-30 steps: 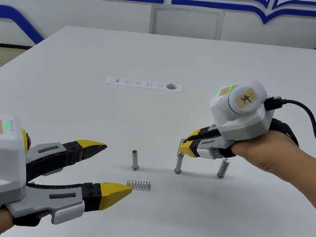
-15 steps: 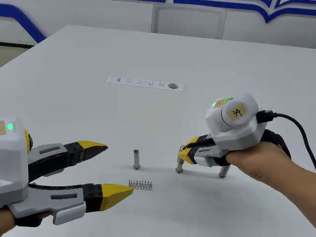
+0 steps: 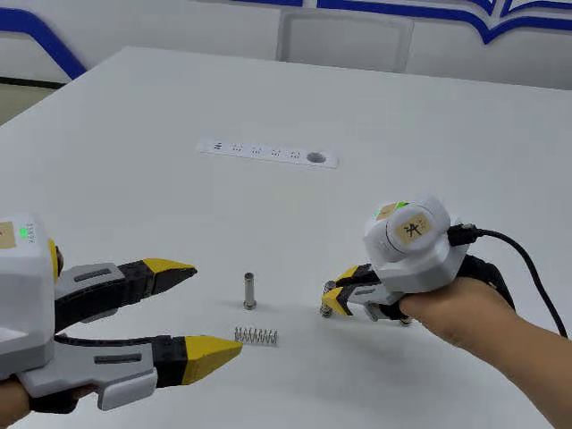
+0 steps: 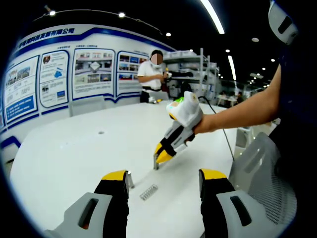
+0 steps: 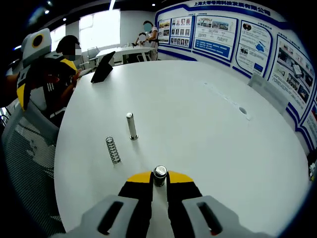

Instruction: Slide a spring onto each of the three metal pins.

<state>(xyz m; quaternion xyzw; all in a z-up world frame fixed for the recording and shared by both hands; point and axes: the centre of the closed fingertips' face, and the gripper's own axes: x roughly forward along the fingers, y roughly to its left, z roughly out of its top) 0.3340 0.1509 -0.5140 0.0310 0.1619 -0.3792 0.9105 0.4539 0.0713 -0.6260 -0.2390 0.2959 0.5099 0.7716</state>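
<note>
Right gripper (image 3: 332, 304) clamps a metal pin (image 5: 159, 172), likely seating a spring; the spread-jawed left gripper (image 3: 214, 307) should next take the loose spring (image 3: 256, 336).

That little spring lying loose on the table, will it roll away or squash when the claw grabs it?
The spring lies on its side on a smooth white table, so a nudge would probably roll it. Its thin open coils suggest it is light and may squash or flick away under a hard pinch from the open left claw.
</note>
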